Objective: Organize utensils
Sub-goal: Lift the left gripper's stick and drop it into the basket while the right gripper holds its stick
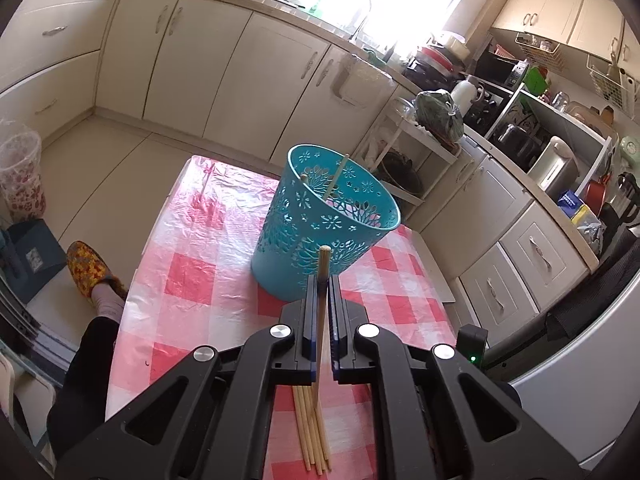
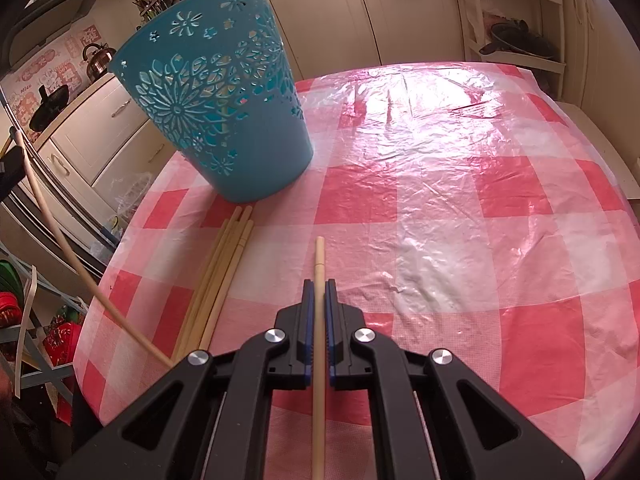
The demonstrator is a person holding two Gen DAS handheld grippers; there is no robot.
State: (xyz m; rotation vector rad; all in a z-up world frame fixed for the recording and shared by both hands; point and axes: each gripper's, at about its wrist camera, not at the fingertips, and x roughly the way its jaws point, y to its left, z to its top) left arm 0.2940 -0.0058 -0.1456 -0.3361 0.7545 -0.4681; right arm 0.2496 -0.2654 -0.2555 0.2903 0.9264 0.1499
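Wooden chopsticks are clamped, one in the closed left tool (image 1: 322, 280), one in the closed right tool (image 2: 319, 284). Two are already binned ahead (image 1: 326, 216); five remain (image 2: 224, 264) on the tabletop beside.

Black plastic tool (image 1: 323, 280) w/ blue pads, silver screws, green LED; yellow floral slipper (image 1: 90, 268), black trousers

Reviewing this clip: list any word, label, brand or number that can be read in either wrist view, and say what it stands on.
No text can be read with confidence.
Pink wall stickers, behind the kettle: lettering there, too blurred to read.
Blue box on the counter: print too small to read.
Dark box on the floor: pale label, unreadable.
Blue basket, chopsticks and checked tablecloth: no writing.
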